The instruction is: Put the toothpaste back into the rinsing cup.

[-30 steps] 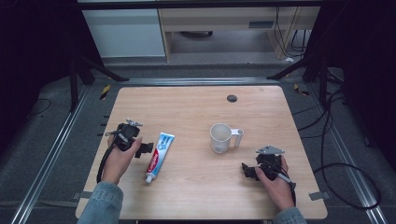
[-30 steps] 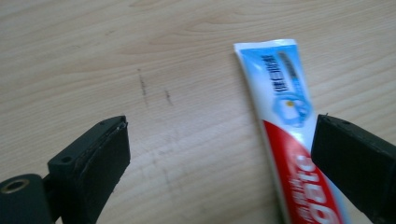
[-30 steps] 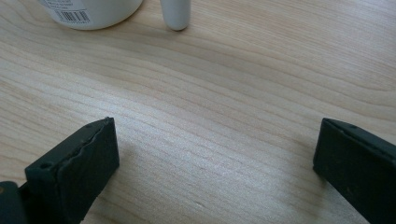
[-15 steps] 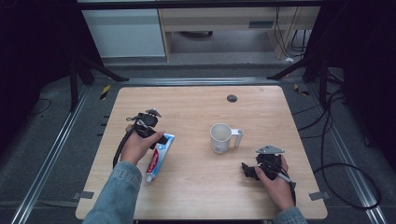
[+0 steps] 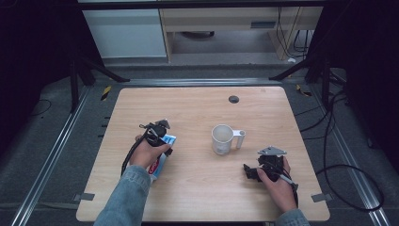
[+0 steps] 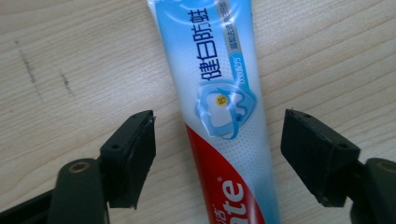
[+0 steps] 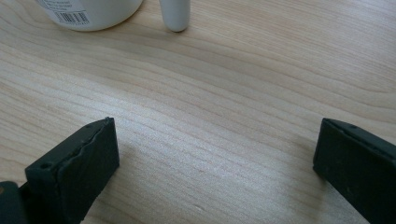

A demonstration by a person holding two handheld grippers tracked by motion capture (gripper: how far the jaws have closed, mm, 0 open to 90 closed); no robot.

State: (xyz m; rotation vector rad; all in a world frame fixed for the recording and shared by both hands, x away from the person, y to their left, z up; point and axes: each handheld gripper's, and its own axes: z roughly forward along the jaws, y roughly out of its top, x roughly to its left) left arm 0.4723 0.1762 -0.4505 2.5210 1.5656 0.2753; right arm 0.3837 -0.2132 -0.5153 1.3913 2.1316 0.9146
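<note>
The left gripper (image 6: 217,156) stands over the toothpaste tube (image 6: 224,116), and its two black jaws have just been closing in on it. In the left gripper view the tube lies between the jaws, but a strip of bare wood shows on each side, so the pads do not press on it: the gripper is not yet clenched and grasps nothing. The tube (blue and white at the top of that view, red toward the bottom) lies flat on the wooden table (image 5: 197,106).

In the high view the left gripper (image 5: 159,134) is at about 9 o'clock from the white mug (image 5: 222,139), well apart from it, and the person's left hand (image 5: 145,154) covers the middle of the tube (image 5: 158,165); one blue end shows at 1 o'clock from the hand and the other end at 5 o'clock.

The right gripper (image 7: 217,163) rests low over bare table with its jaws wide apart and nothing between them, so it is released. In its own view the bottom of the mug (image 7: 88,11) and the foot of the mug's handle (image 7: 175,14) stand at 11 and 12 o'clock, apart from the jaws. From above, the right gripper (image 5: 254,172) is at 5 o'clock from the mug, near it, held by the right hand (image 5: 277,186). A small dark round spot (image 5: 234,99) sits on the table at 12 o'clock from the mug.
</note>
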